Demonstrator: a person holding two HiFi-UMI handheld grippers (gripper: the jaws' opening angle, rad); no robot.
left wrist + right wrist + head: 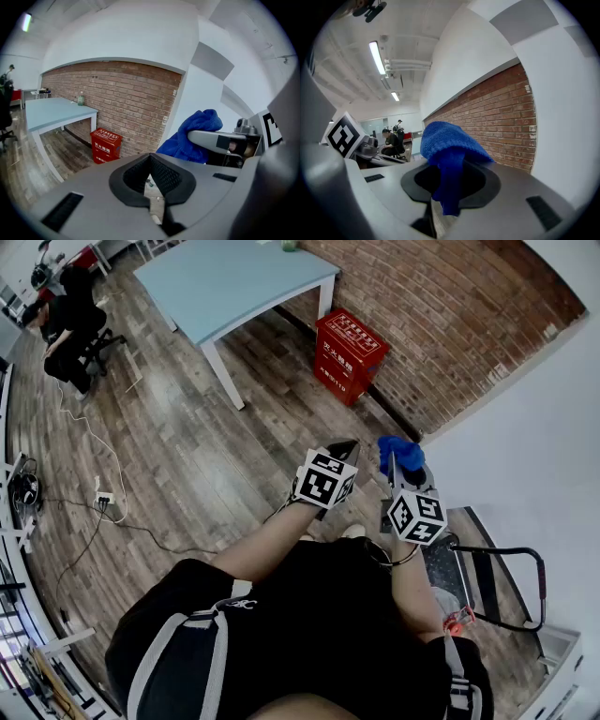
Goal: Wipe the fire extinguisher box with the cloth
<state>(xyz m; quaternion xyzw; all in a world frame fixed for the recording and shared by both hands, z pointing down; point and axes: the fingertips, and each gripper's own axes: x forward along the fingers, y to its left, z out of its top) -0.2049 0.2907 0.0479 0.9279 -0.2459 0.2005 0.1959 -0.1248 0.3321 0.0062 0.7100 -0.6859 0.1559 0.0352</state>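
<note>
Right gripper clamped on blue cloth: thin fold pinched between the jaws, bulk bunched up above and ahead of the tips. Left gripper closed, jaws together with nothing between, held just beside the right one at the same height. Red fire extinguisher box on the wood floor against the brick wall, well ahead of and below both grippers, forward-left of the left jaws in the left gripper view. No contact with the box yet; wipe not started, approach still to make.

Risks, judged from here:
- Narrow pinch on the cloth, so likely to slip or pull free once dragged over the lid.
- Cloth wadded rather than spread: poor contact, and hard jaw tips likely to scrape the box instead of fabric.
- Box looks free-standing; could slide along the wall or tip under a push unless steadied with the empty left gripper.
- Leg of the blue table near the box, left of the approach line: possible bump for the left gripper on the reach down.
</note>
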